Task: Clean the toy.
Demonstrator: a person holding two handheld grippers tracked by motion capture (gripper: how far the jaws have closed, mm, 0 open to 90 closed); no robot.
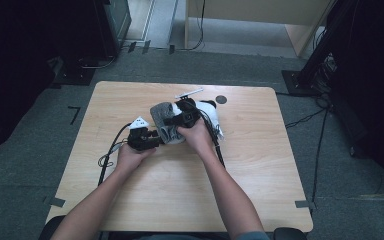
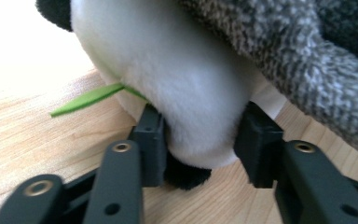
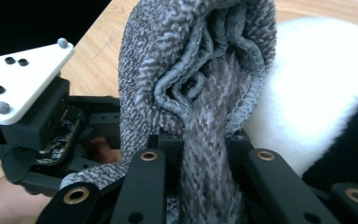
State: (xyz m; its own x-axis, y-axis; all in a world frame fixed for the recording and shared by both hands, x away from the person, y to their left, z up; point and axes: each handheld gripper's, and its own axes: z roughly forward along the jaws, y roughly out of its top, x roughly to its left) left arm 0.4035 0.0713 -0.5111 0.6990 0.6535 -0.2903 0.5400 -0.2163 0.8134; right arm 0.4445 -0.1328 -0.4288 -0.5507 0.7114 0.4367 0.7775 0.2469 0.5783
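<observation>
Near the surface's (image 1: 130,200) far edge: right tongs (image 3: 200,140) clamp grey knit sleeve (image 3: 200,70), left tongs (image 2: 200,140) pinch plush panda (image 2: 186,84); dressing looks barely half done.

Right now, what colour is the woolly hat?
Speckled grey knit hat, clearest in the right gripper view.

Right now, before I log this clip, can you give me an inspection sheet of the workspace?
Surface: wooden table, round dark mark near its far edge.
Job's things: panda plush and grey knit garment at table centre.
Clutter: a thin white stick beyond the plush.
Grippers: left claw clamps the plush's white part; right claw is shut on the knit garment.
Cables: black cable trails from the left claw.
Surroundings: grey carpet, dark stands, wooden furniture behind.
</observation>
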